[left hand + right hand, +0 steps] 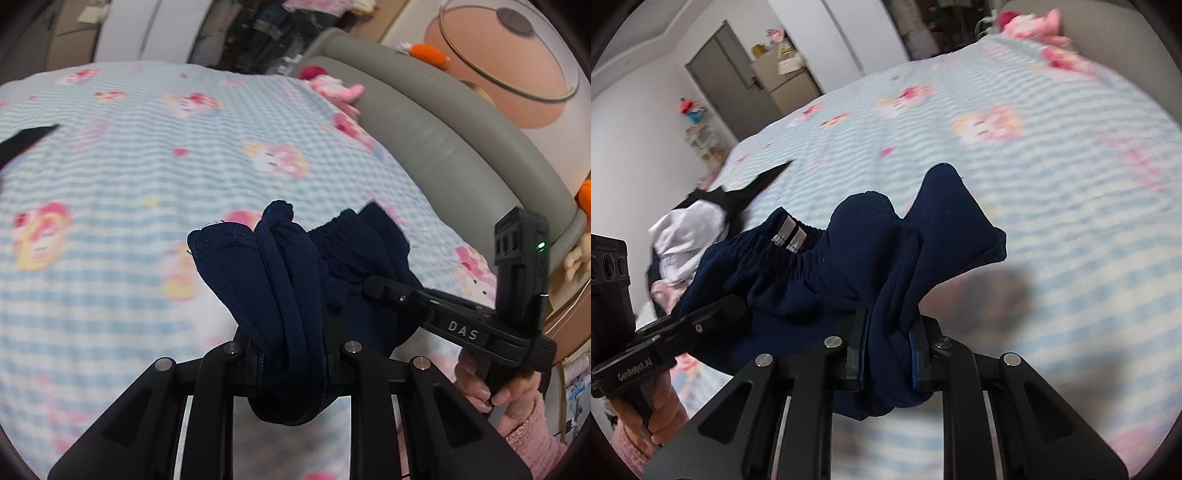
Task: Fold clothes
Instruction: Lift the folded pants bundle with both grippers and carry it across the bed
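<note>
A navy blue garment (258, 266) with an elastic waistband hangs bunched in the air above the bed. My left gripper (291, 354) is shut on a thick fold of it, with cloth spilling out on both sides of the pads. My right gripper (890, 343) is shut on another fold of the same garment (849, 251), whose waistband and label lie to the left of the jaws. Each view shows the other gripper: the right gripper (373, 286) bites the cloth from the right, the left gripper (731, 306) from the left. Both are hand-held by hands in pink sleeves.
Under the garment lies a bed sheet (147, 166) in blue check with pink cartoon prints. A pile of white, black and pink clothes (690, 229) lies at the bed's left side. A grey padded headboard (443, 147) and a pink plush toy (332, 86) border the far edge.
</note>
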A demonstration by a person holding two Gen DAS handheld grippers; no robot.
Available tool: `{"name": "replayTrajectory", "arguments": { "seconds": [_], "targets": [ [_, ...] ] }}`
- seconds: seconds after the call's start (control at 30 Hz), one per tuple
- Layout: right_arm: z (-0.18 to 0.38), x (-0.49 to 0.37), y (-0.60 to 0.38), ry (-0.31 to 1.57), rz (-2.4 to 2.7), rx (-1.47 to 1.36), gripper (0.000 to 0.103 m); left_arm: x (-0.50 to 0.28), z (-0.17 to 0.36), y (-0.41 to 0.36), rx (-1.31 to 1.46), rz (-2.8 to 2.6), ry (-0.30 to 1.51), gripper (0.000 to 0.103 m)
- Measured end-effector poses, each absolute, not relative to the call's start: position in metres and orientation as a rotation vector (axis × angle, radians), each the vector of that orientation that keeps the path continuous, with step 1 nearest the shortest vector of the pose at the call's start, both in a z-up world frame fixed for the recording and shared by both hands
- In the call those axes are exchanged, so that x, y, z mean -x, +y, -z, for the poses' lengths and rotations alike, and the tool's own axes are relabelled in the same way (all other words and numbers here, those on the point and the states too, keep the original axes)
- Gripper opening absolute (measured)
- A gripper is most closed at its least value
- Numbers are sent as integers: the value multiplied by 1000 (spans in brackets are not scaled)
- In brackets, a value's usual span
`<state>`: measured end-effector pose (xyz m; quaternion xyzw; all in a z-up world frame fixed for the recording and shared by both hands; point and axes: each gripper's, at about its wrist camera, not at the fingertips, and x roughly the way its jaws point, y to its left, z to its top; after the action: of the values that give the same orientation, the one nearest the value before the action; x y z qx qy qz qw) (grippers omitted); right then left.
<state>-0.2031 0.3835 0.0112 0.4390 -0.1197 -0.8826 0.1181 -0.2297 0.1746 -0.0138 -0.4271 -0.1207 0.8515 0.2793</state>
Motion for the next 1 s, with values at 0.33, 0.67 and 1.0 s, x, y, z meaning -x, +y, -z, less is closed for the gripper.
{"name": "replayTrajectory", "arguments": {
  "seconds": [0.33, 0.67, 1.0],
  "targets": [
    [-63, 287, 506, -279, 2753, -1176, 16, 321, -18, 292, 1000, -2271, -397, 25],
    [99, 382, 564, -438, 2678, -1500, 22, 392, 146, 308, 1455, -2310, -376, 37],
    [38, 335, 582, -611, 2855, -1063, 37, 373, 72, 321, 1176, -2460, -209, 39]
  ]
}}
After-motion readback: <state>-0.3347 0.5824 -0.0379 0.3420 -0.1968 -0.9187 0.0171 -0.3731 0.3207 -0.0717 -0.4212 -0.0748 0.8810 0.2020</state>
